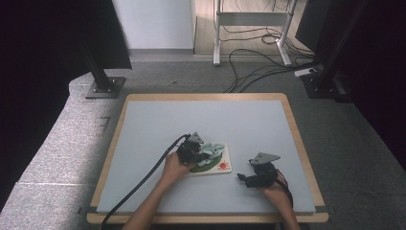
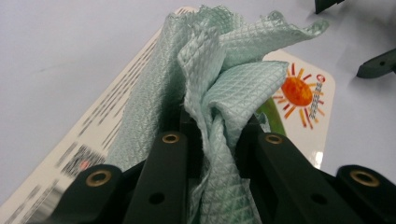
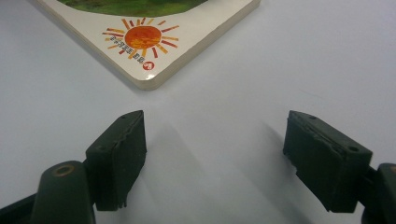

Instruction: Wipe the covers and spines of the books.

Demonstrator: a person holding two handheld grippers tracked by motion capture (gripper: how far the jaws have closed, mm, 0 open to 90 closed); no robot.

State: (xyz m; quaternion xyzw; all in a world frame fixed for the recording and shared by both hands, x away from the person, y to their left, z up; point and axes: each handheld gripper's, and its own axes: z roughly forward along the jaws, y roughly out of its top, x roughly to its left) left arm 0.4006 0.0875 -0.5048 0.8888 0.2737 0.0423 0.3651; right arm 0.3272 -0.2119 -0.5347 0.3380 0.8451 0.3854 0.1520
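Left tool (image 2: 212, 140) clamps green cloth (image 2: 224, 74) on board (image 2: 322, 84), probably book; right tool (image 3: 215, 158) open, empty.

Two black handheld grippers at a grey-topped table: the left gripper (image 1: 191, 149) trails a thick black cable toward the near left edge, while the right gripper (image 1: 256, 175) carries thinner black cables looping at its right side. Each bears a grey three-cornered plate on top. In the left gripper view, the jaw arms are smooth matt black bars set with brass-coloured ringed screw holes and small dark bores. In the right gripper view, the right gripper (image 3: 212, 156) ends in blocky black pads with ridged, slightly worn edges. Both forearms are bare, without sleeves.
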